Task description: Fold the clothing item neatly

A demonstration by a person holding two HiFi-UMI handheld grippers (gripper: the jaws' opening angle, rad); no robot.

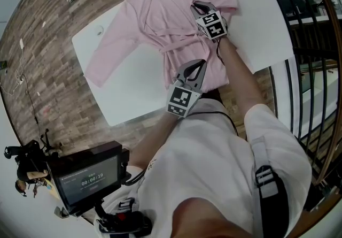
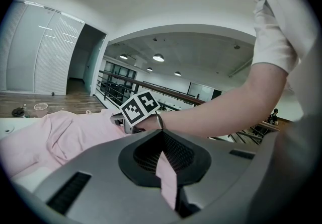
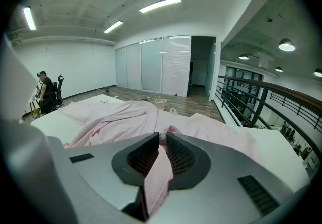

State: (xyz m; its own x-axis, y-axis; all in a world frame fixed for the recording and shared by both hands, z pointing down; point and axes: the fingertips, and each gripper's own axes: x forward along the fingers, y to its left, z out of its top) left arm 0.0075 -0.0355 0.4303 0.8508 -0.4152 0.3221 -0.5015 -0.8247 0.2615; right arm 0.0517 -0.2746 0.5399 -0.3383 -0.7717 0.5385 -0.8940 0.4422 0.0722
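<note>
A: Robe (image 1: 160, 23), pink. Where does it lie?

B: Spread flat on the white counter (image 1: 133, 92), collar towards the far edge and hem towards the person. One sleeve (image 1: 107, 55) stretches out to the left across the counter top. A belt (image 1: 179, 44) of the same cloth runs across the waist.

A: And the left gripper (image 1: 198, 67)?

B: It sits at the near hem, on the robe's right side. Its jaws are closed on a fold of the pink cloth, and its own view shows a strip of fabric pinched between the dark pads.

A: The right gripper (image 1: 201, 5)?

B: Farther up the same side of the robe, well apart from the left one. Its jaws are also clamped on pink cloth, with a narrow band running down between them in its own view. They stand a little apart, only as far as the fabric holds them.

A: Anything else around?

B: A wooden floor (image 1: 43, 44) surrounds the counter, with a dark railing (image 1: 304, 44) to the right. A small screen (image 1: 91, 178) sits low at the left, near the person.
</note>
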